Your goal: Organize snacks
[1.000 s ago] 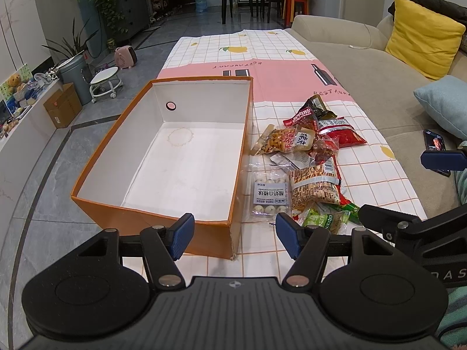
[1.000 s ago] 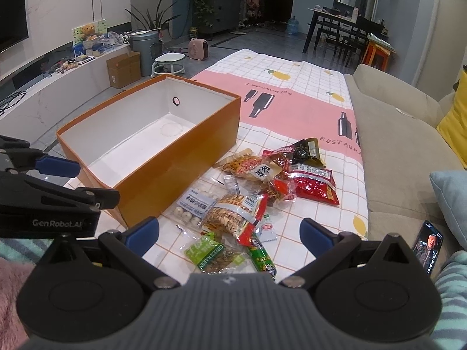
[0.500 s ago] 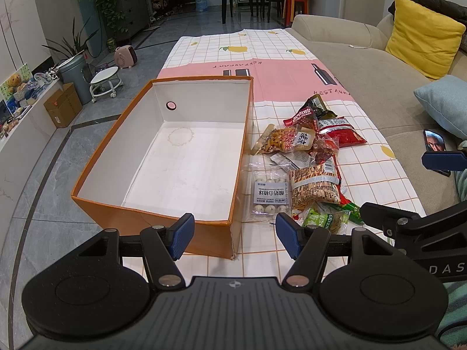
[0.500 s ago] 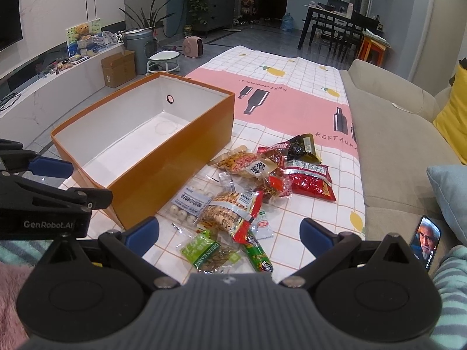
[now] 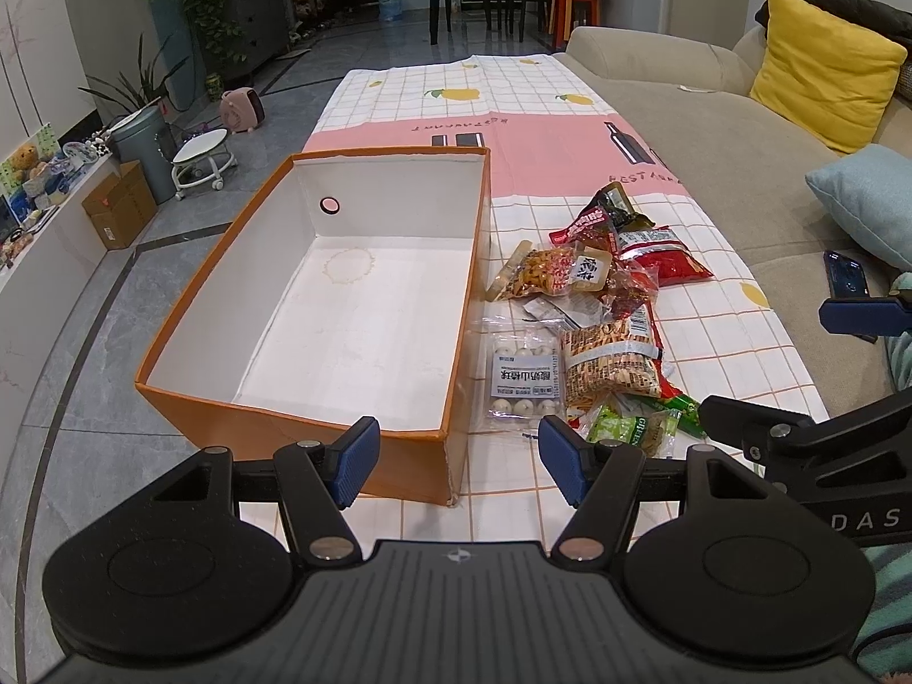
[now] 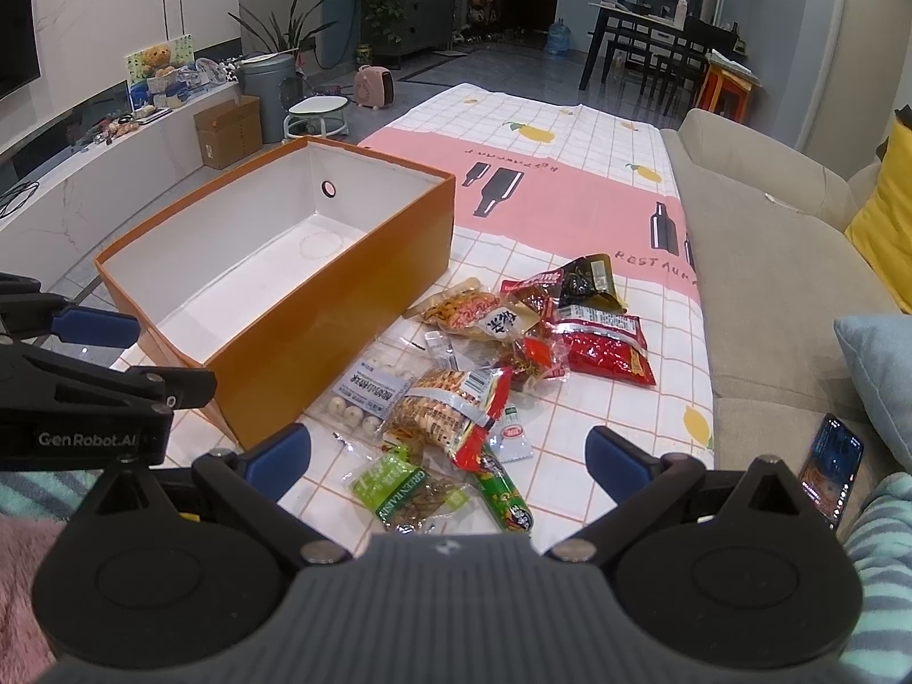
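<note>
An orange box [image 5: 296, 422] [image 6: 319, 336] with a white inside stands empty on the checked tablecloth [image 5: 741, 342]. Right of it lies a heap of snack packets: a clear bag of white balls [image 5: 523, 376] [image 6: 365, 393], a striped peanut bag [image 5: 613, 362] [image 6: 444, 407], a green raisin pack [image 5: 630, 427] [image 6: 404, 490], a red chilli pack [image 5: 664, 256] [image 6: 607, 350] and a dark pack [image 6: 584, 282]. My left gripper [image 5: 456, 459] hovers open over the box's near right corner. My right gripper [image 6: 447, 456] hangs open above the near end of the heap. Nothing is between either pair of fingers.
A beige sofa [image 5: 712, 131] runs along the table's right side with a yellow cushion [image 5: 821, 85] and a blue one [image 5: 866, 199]. A phone [image 6: 829, 473] lies on the sofa seat. Floor clutter, a grey bin [image 5: 145, 142] and a cardboard carton [image 5: 117, 211] stand at the left.
The right wrist view has shifted slightly, so the box and snacks sit a little differently in it. Both grippers stay open and no snack has moved.
</note>
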The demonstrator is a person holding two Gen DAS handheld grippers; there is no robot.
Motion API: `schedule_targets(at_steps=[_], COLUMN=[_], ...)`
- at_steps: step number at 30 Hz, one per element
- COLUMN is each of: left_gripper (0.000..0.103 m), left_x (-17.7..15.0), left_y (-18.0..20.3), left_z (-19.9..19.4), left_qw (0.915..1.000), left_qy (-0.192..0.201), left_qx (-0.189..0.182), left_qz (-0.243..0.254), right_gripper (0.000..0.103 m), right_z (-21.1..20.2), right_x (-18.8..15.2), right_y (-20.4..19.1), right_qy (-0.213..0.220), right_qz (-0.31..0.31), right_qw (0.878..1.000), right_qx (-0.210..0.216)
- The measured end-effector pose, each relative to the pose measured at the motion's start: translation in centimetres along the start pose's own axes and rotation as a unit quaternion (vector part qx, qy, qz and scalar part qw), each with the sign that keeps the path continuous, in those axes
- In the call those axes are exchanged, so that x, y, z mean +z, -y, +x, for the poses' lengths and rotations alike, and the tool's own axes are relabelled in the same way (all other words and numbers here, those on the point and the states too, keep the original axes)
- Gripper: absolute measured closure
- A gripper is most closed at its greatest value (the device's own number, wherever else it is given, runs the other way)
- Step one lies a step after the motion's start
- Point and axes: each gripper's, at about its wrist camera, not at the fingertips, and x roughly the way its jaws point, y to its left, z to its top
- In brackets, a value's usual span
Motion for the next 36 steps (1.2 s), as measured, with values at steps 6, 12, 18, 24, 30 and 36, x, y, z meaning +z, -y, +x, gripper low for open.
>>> schedule_targets(at_steps=[6, 12, 18, 24, 30, 36], left_gripper=[0.030, 0.035, 0.037, 0.041, 0.041, 0.039], left_x=[0.3, 1.2, 2.0, 2.3, 2.2, 1.7], left_y=[0.4, 1.6, 2.5, 4.5, 6.1, 6.6], left_z=[-0.3, -0.3, 1.3, 3.9, 6.5, 9.1], left_qw=[0.9998, 0.9984, 0.9946, 0.9884, 0.9843, 0.9782], left_qy=[0.005, 0.015, 0.001, -0.021, -0.048, -0.099], left_qx=[-0.017, -0.049, -0.100, -0.141, -0.146, -0.153], left_qz=[0.007, 0.023, 0.026, 0.053, 0.086, 0.100], right_gripper=[0.004, 0.004, 0.011, 0.031, 0.040, 0.044], right_z=[0.1, 1.1, 2.9, 5.8, 7.8, 9.8], right_x=[0.0, -0.2, -0.8, -2.0, -2.8, -2.6], right_y=[0.3, 1.9, 5.0, 7.4, 8.4, 8.6], right_qy=[0.003, 0.007, -0.010, -0.048, -0.076, -0.095], right_qz=[0.000, 0.008, 0.047, 0.079, 0.099, 0.110], right_qw=[1.000, 1.000, 0.999, 0.996, 0.991, 0.987], right_qx=[0.004, -0.005, -0.009, 0.011, 0.037, 0.066])
